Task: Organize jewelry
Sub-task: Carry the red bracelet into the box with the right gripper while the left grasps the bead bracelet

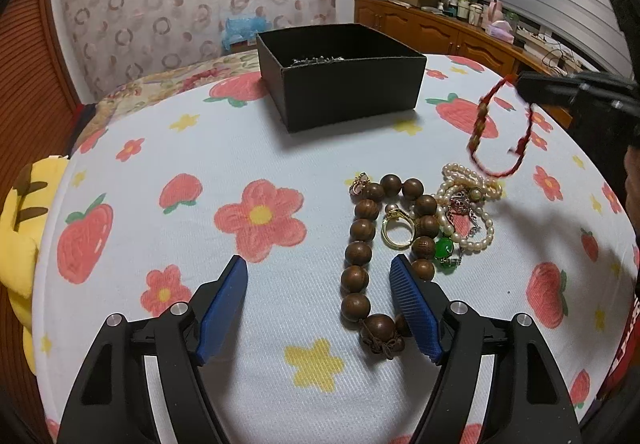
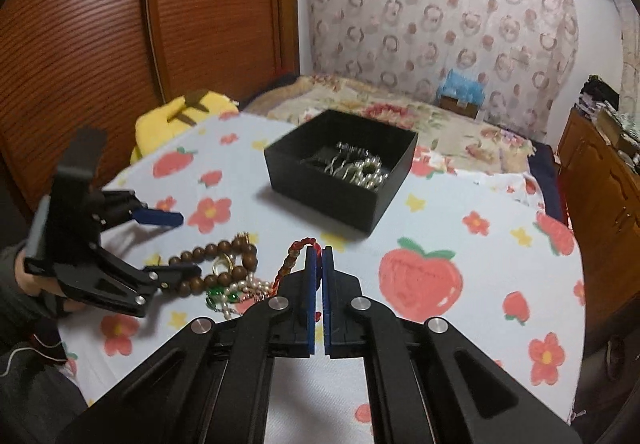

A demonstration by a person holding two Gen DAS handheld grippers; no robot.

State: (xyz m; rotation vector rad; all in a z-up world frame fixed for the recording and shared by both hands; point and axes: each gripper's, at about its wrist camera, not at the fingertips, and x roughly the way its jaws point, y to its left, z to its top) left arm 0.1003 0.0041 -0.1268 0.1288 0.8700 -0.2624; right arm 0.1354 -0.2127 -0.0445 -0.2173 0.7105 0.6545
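The right gripper (image 2: 318, 250), low centre of its own view, has its 2 blue pads pressed together on the red cord (image 2: 301, 249). The beaded part of that cord loops out to the left of the tips. In the left view the same cord (image 1: 482, 124) hangs clear of the cloth at the right of the frame, dangling from the dark tips at the upper right edge, with nothing under it but the tablecloth (image 1: 248, 148).

The left gripper (image 1: 318, 272), at the bottom of its view, has its jaws spread wide and holds nothing. Its right pad (image 1: 416, 308) lies just beside, perhaps touching, the wooden beads (image 1: 358, 252); I cannot tell which. Its left pad sits over bare cloth.

Outward from there, the pile is at centre right of the left view: the wooden bead loop, a gold ring (image 1: 396, 230) inside it, pearls (image 1: 468, 204), a green stone (image 1: 445, 248) and some small silvery pieces tangled among them.

The black box (image 2: 320, 184), in the upper middle of the right view, already holds a few things: pearls and silvery chain (image 2: 356, 164) show inside.

My judgement is that the job is partly done. Some pieces are boxed, 1 cord is lifted and looks bound for the box, and at least 5 items remain on the cloth.
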